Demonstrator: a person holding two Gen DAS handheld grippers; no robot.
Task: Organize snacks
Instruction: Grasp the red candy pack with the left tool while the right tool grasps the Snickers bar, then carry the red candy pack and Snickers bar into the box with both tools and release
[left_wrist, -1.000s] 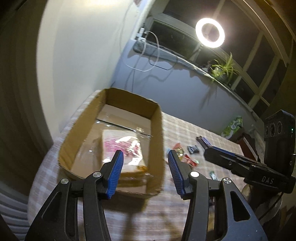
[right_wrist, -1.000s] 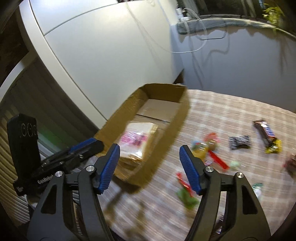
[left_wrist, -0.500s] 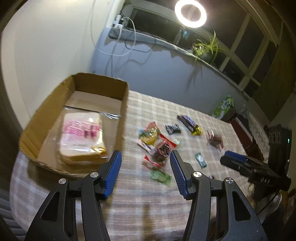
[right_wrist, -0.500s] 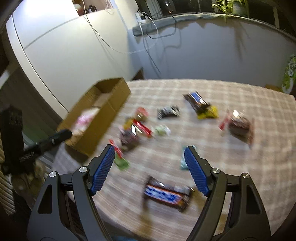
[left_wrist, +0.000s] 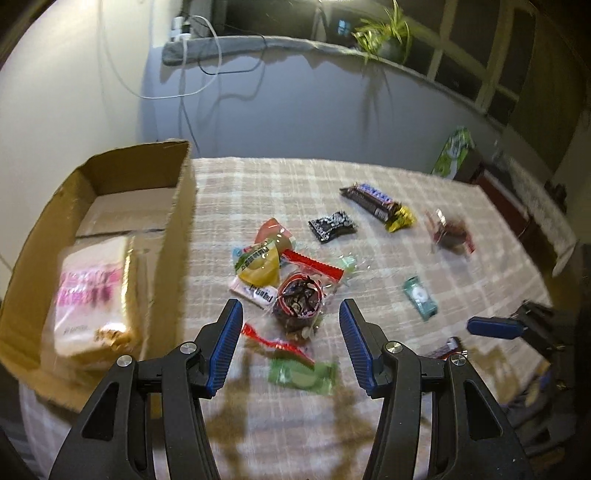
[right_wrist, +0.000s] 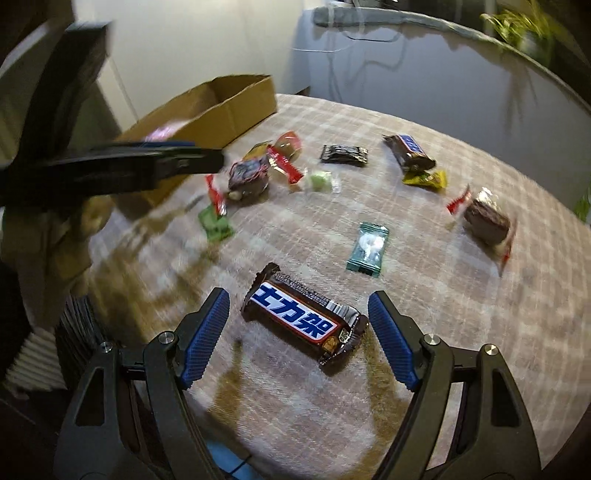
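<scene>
A cardboard box (left_wrist: 177, 206) at the table's left holds a bagged bread pack (left_wrist: 92, 295). Several wrapped snacks lie on the checked cloth. My left gripper (left_wrist: 291, 350) is open and empty, hovering just before a clear-wrapped brown cake (left_wrist: 297, 306) and a green packet (left_wrist: 303, 374). My right gripper (right_wrist: 297, 336) is open and empty, its fingers either side of a brown Snickers bar (right_wrist: 304, 317) lying on the cloth near the front edge. The box also shows in the right wrist view (right_wrist: 221, 110).
Further out lie a teal candy (right_wrist: 369, 249), a wrapped brownie (right_wrist: 485, 221), a second chocolate bar (right_wrist: 408, 151), a black packet (right_wrist: 343, 155) and a yellow packet (left_wrist: 258, 266). A wall with cables and a plant stands behind the table.
Both grippers swung right, away from the box, to the loose snacks. The right gripper dropped lower, so the Snickers bar now lies between its fingers. Both stayed open.
</scene>
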